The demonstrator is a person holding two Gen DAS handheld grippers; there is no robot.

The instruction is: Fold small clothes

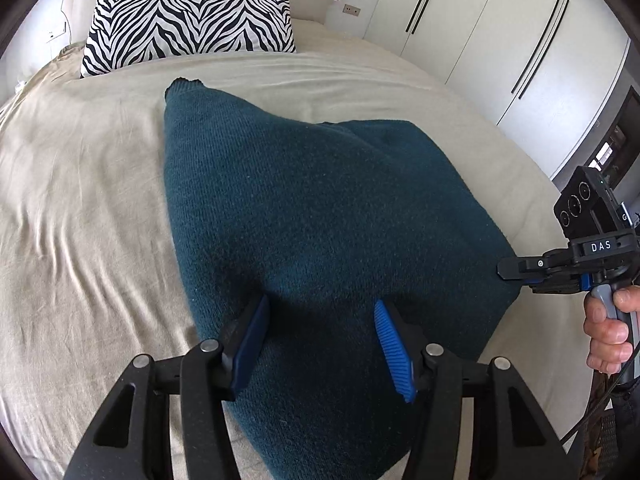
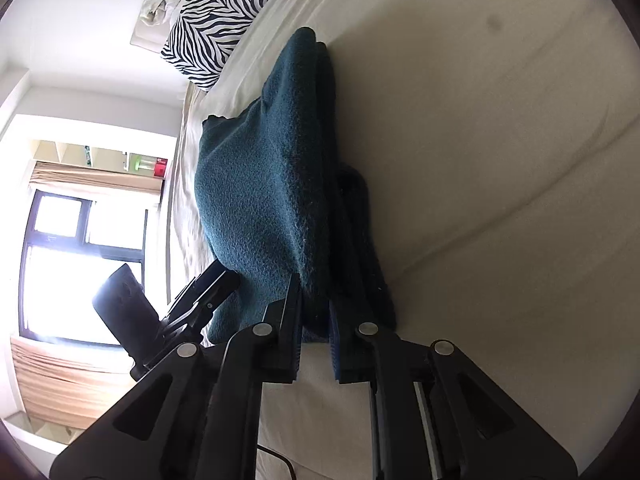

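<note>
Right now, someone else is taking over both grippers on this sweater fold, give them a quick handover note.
Left gripper: open, jaws apart over the near part of the teal knit sweater, holding nothing.
Right gripper: shut on the sweater's edge at its right side, the cloth pinched between the pads.
The sweater lies on the beige bedsheet, partly folded with layers stacked, short of the zebra pillow.
Done: at least one fold is in.
Left: probably finish the fold the right gripper holds, flatten it, release.
</note>
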